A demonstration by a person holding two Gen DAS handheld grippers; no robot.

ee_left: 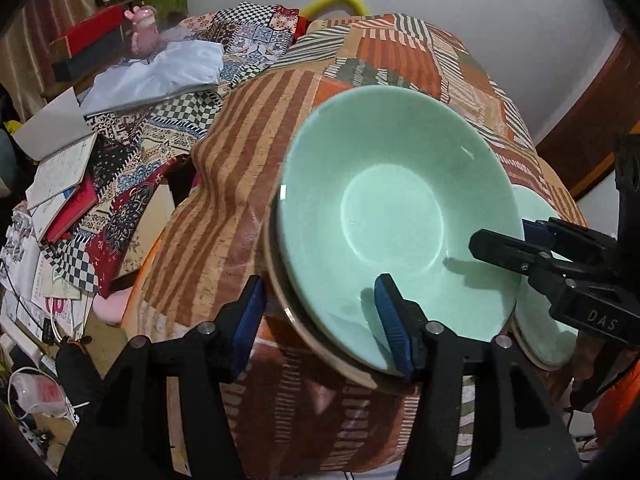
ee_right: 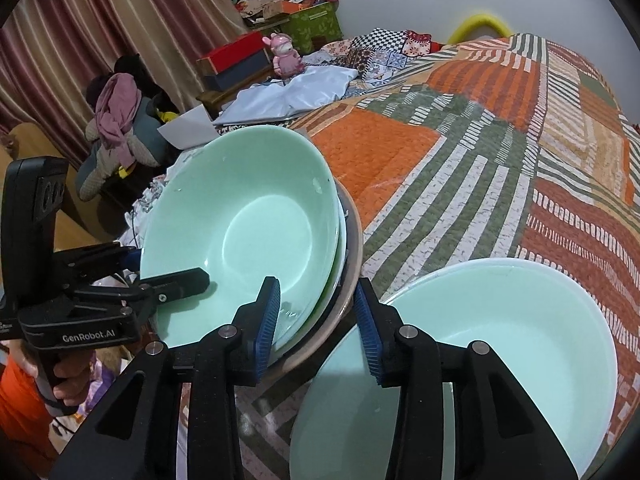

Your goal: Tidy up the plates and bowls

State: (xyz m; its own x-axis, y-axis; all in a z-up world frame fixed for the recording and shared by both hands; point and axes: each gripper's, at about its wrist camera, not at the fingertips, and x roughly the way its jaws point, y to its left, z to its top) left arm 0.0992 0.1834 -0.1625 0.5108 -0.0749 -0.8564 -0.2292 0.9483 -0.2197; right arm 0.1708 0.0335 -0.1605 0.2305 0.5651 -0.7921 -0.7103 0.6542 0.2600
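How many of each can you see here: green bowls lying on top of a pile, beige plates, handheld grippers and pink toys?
Green bowls on top of a pile: 2, the left bowl and the right bowl
Beige plate: 1
Grippers: 2, the left gripper and the right gripper
Pink toy: 1
Total: 6
Dishes hidden inside the piles cannot be counted.

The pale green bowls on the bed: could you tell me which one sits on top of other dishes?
The pale green bowl on the left, stacked on a brown-rimmed plate; the other green bowl rests alone on the patchwork quilt.

bg: patchwork quilt (ee_right: 460,152) | pink figurine (ee_right: 286,56) – nr red box (ee_right: 236,54) | curtain (ee_right: 100,20)
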